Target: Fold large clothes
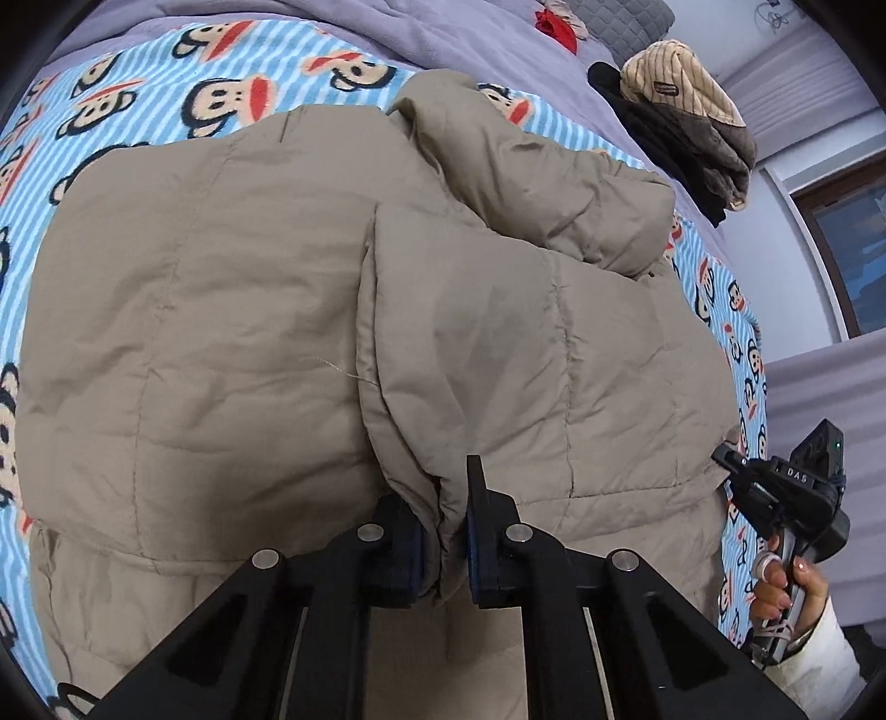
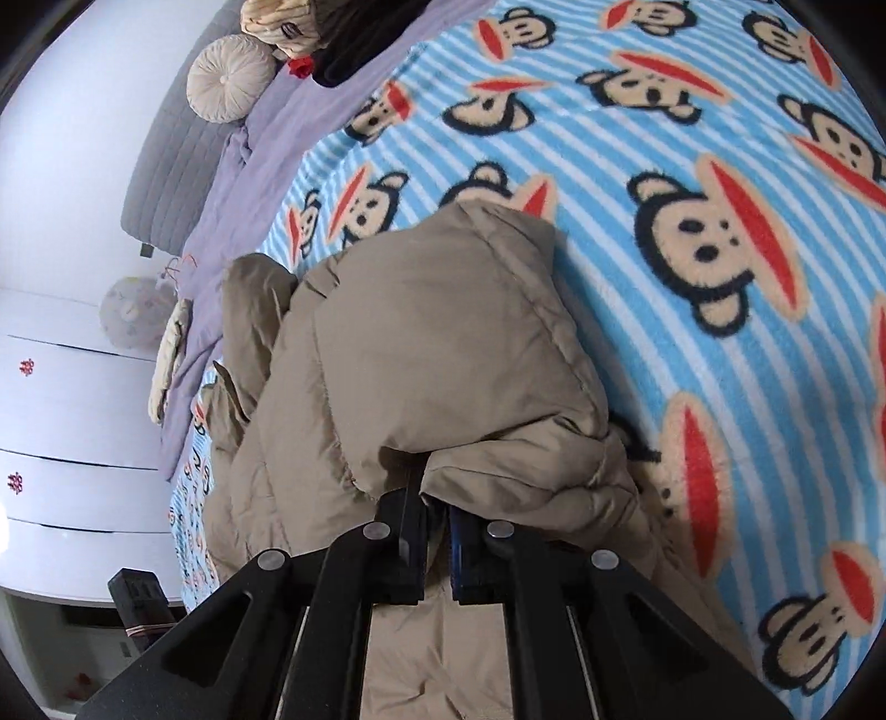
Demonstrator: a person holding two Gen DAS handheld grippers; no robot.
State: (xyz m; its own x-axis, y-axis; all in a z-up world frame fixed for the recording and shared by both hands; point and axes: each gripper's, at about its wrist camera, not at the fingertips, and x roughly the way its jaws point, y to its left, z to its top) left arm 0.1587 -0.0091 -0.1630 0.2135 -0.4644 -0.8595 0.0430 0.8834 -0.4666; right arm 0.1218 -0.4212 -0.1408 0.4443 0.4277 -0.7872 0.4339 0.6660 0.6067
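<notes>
- Black two-finger left gripper, nearest the lens, has its jaws pinched on a fold of the tan quilted puffer coat; the black right gripper likewise clamps a bunched edge of that coat.
- Spread under the coat is a blue-and-white striped fleece blanket printed with red-mouthed monkey faces, covering most of the bed; the coat lies on it, partly folded, one sleeve doubled over its top.
- Beyond the blanket runs a lilac bedsheet, with a grey padded headboard and white wall behind.
- Beside the bed stands a white drawer unit.
- Near the bed's far edge sits a pile of dark clothes topped by a beige ribbed garment; a round cream pleated cushion rests against the headboard.
- Bare blanket lies open on the right gripper's right side; on its left the coat reaches near the bed's edge.
- In the left wrist view, a hand holds the right gripper's handle at the coat's right edge.
</notes>
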